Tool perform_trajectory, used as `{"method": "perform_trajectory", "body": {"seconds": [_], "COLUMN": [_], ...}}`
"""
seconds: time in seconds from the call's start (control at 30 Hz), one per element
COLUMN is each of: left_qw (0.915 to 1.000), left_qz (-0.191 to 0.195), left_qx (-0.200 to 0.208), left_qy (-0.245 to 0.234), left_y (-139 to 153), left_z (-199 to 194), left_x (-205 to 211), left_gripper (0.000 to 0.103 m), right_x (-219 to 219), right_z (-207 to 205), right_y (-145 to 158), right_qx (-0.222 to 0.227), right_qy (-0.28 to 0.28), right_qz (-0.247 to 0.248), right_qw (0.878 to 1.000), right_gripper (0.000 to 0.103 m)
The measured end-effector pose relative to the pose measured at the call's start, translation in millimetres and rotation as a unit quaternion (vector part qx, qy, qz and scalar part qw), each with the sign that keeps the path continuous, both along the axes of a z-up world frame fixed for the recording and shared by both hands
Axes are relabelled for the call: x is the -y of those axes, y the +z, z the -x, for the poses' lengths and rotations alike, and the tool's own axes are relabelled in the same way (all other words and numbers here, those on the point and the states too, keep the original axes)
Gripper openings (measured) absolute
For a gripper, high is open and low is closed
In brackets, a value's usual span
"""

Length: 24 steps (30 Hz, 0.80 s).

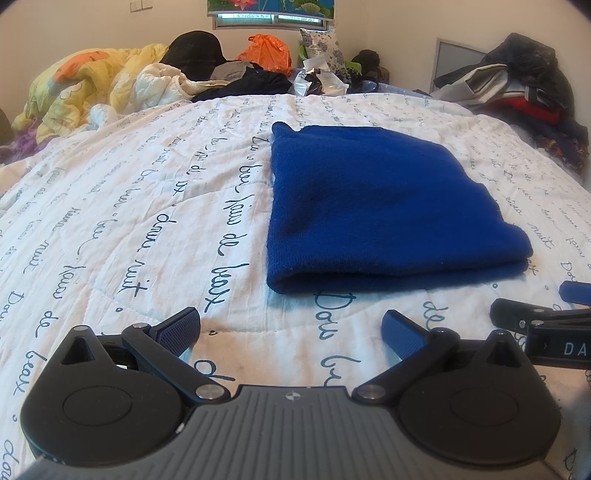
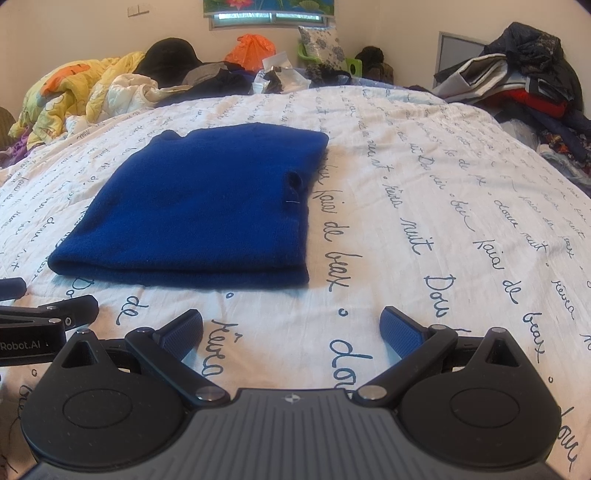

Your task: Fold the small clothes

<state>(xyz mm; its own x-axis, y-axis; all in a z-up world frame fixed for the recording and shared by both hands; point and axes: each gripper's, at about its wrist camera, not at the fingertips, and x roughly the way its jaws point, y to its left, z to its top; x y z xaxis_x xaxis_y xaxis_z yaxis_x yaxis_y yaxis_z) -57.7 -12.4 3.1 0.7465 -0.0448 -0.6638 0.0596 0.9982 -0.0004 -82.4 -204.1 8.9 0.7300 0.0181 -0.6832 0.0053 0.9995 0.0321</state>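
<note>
Both hand-held grippers, left (image 1: 290, 325) and right (image 2: 291, 323), hovering wide and holding nothing, just short of blue knit garment (image 2: 207, 199) lying folded on bed quilt (image 2: 424, 221). Probably advising pinching near corners together, lifting evenly.

A bed under a white quilt (image 1: 155, 206) printed with blue script fills the room; cream walls (image 2: 74, 33) behind, a window (image 2: 271, 16) at centre, perhaps a grey panel (image 2: 456, 51) right.
</note>
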Motion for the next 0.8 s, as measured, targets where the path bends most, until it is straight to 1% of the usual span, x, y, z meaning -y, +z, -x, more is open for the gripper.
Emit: {"method": "perform_trajectory", "body": {"seconds": [0.1, 0.17, 0.27, 0.6, 0.8], "left_qw": [1.0, 0.9999, 0.9998, 0.9997, 0.9995], "left_qz": [0.0, 0.0, -0.001, -0.001, 0.0], "left_qx": [-0.004, -0.007, -0.017, -0.023, -0.031], "left_qy": [0.004, 0.007, 0.007, 0.01, 0.009], "left_y": [0.2, 0.7, 2.5, 3.8, 4.4], "left_z": [-1.4, -3.2, -5.3, -5.8, -6.9], "left_x": [0.5, 1.3, 1.3, 1.7, 1.6], "left_gripper": [0.103, 0.103, 0.103, 0.103, 0.103], "right_x": [1.6, -1.6, -1.8, -3.6, -4.4], "right_z": [-5.0, -8.5, -11.3, -10.4, -11.5], "right_y": [2.3, 2.5, 3.2, 2.1, 2.5], "right_qx": [-0.014, -0.025, -0.031, -0.027, -0.034], "right_qy": [-0.001, 0.013, 0.016, 0.013, 0.009], "right_qz": [-0.006, 0.01, 0.008, 0.01, 0.01], "right_qw": [1.0, 1.0, 0.999, 1.0, 0.999], "right_gripper": [0.103, 0.103, 0.103, 0.103, 0.103]}}
